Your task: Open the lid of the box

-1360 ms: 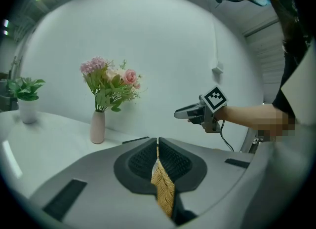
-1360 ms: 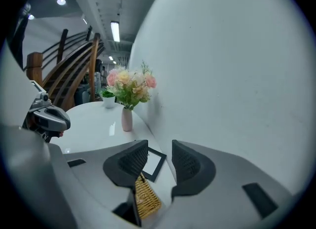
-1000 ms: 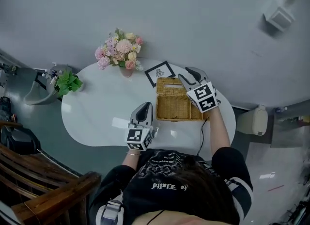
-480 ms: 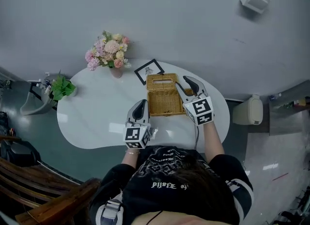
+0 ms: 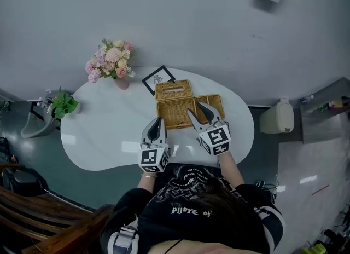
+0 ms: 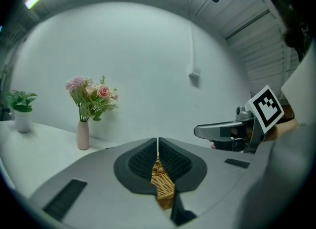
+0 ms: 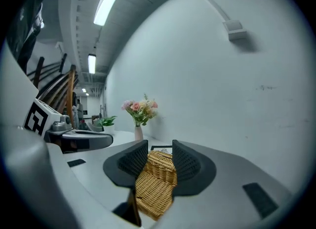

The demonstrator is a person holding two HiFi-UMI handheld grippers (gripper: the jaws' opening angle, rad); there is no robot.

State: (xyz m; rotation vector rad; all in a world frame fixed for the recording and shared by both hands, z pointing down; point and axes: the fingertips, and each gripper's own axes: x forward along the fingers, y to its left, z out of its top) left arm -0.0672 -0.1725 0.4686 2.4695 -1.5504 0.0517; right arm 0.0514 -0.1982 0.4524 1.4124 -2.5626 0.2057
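**Wicker box at back-centre; right gripper drawn back**

The wicker box (image 5: 188, 113) sits at the back edge of the tabletop (image 5: 104, 132), about centre. Its slotted lid (image 5: 174, 90) is on the far side and the wide woven part is nearer.

Versus 0.5 s ago: the right gripper (image 5: 194, 108) has come off the box's right side to its near edge, jaws apart, nothing held. The left gripper (image 5: 157, 121) stays by the box's near-left corner, jaws pressed together, empty.

The picture frame (image 5: 158, 79) is just left of the lid, and the flower vase (image 5: 112, 61) is back-left. The tabletop's left half is bare, with a narrow free strip right of the box.
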